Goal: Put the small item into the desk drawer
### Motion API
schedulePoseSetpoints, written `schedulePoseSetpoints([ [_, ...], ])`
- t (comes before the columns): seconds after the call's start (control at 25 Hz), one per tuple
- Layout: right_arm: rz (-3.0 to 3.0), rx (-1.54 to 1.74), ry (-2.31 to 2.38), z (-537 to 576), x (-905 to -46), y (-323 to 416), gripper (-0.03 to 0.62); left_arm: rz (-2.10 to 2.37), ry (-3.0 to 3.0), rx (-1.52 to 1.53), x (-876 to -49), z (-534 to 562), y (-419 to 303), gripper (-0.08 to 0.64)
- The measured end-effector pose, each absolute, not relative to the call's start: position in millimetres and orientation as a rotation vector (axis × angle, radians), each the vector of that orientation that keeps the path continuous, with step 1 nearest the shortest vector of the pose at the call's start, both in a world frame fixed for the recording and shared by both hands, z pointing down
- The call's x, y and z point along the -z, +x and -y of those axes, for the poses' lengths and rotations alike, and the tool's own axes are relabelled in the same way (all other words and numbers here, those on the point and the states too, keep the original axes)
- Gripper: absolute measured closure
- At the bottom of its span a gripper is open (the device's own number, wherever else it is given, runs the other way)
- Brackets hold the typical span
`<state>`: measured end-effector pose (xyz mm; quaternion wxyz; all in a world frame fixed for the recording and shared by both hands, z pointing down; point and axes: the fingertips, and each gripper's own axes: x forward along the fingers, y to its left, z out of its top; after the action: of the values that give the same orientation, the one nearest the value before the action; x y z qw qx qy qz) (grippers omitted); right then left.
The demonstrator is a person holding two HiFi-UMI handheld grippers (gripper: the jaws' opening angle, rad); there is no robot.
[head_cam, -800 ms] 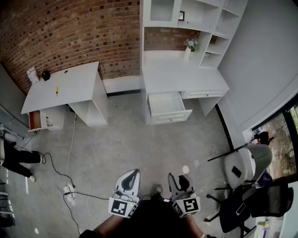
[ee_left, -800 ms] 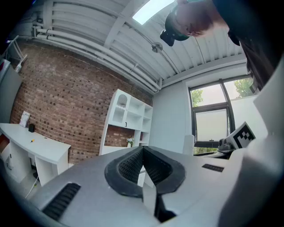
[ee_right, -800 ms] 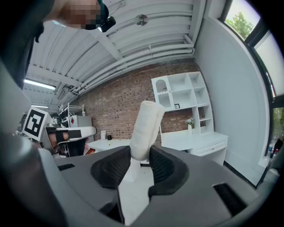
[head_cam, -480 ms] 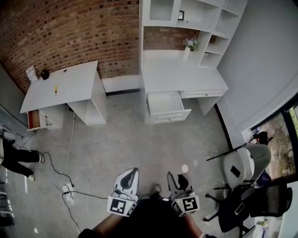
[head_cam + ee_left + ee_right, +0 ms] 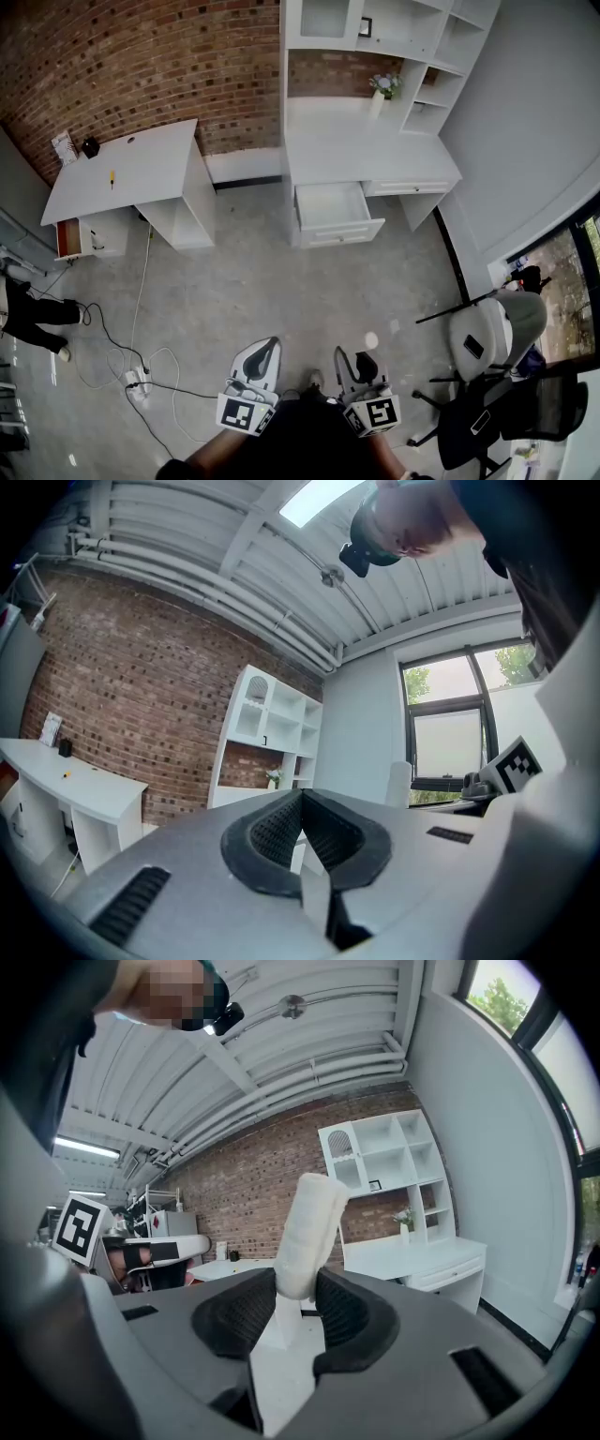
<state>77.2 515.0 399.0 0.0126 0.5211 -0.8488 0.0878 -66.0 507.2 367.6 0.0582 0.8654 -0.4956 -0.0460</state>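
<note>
My right gripper (image 5: 360,367) is low in the head view, shut on a small white cylindrical item (image 5: 372,340). In the right gripper view the white item (image 5: 310,1227) stands up between the dark pads (image 5: 349,1309), which press on its lower end. My left gripper (image 5: 262,362) is beside it, shut with nothing in it; its pads (image 5: 279,829) meet. The open desk drawer (image 5: 331,208) is far ahead across the floor, pulled out from the white desk (image 5: 366,155) under the shelf unit, and looks empty.
A second white desk (image 5: 131,173) stands at the left with a small yellow thing (image 5: 112,178) on it and a red-lined open drawer (image 5: 66,239) below. Cables and a power strip (image 5: 137,382) lie on the floor. Office chairs (image 5: 492,347) stand at the right.
Nothing has visibly changed apart from a slight drift of the view; both grippers keep their place and their grip.
</note>
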Motion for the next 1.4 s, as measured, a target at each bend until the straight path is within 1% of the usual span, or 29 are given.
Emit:
schedulePoseSetpoints([
  [0.2,2.7,-0.295,1.606,-508.6,-398.3,92.3,0.446,1.516,2.602,0.125,-372.2,-503.2,-49.2,0.537],
  [0.76,2.729,-0.294,1.434,-472.9,-424.5,156.9,0.446,1.577,2.569,0.084,-379.5,-486.8,28.1,0.537],
  [1.0,2.727,-0.301,1.414,-448.5,-427.8,152.2,0.446,1.617,2.529,0.05,-386.1,-464.3,16.8,0.537],
  [1.4,2.666,-0.303,1.46,-352.9,-430.0,115.7,0.446,1.559,2.548,0.103,-392.1,-348.7,-17.8,0.538],
])
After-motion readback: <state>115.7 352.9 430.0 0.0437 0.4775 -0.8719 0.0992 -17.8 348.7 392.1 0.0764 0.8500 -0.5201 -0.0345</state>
